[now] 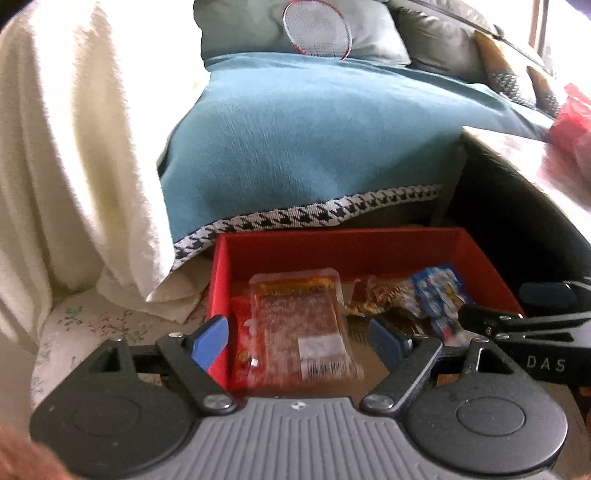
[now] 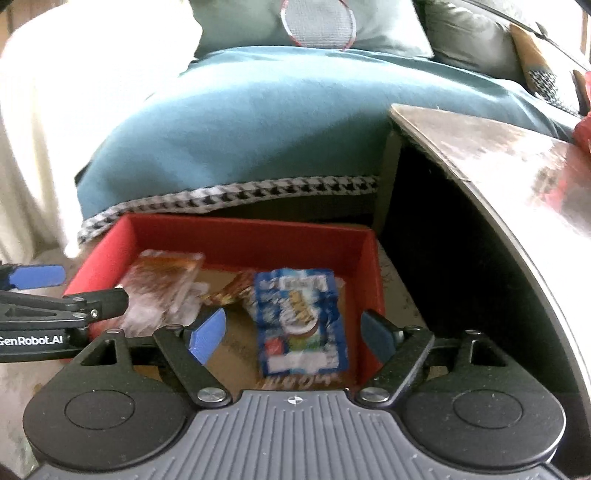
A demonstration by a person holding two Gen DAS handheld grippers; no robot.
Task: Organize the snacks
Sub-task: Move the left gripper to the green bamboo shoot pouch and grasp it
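Hovering: I have both grippers poised above the near edge of the red box (image 1: 343,247), each pointing toward the sofa.
Left gripper: the left gripper (image 1: 301,339) has its fingers (image 1: 210,341) spread wide with nothing between them; its left finger sits just outside the box's left wall, the right one over the inside.
Right gripper: the right gripper (image 2: 293,332) also has its fingers (image 2: 207,330) parted and empty; the blue snack packet (image 2: 301,321) lies in the box below the gap between them.
Red box: it rests low, in front of the sofa, with the dark-sided tabletop (image 2: 517,155) to its right.
Clear packet: a clear-wrapped reddish snack pack (image 1: 301,328) lies in the left half of the box, with a barcode label at its near end, on top of a red packet (image 1: 243,347).
Gold packet: a brown and gold wrapper (image 1: 376,299) lies mid-box between the clear pack and the blue packet.
Blue packet: from my left view it sits at the right side of the box, partly behind the right gripper's finger.
Background: a teal throw (image 1: 314,136) with a houndstooth edge covers the sofa, a cream blanket (image 1: 74,147) hangs at far left, and a badminton racket (image 1: 317,29) leans on a grey cushion.
Tabletop: something red (image 1: 572,122) sits at its far right; I cannot tell what it is.
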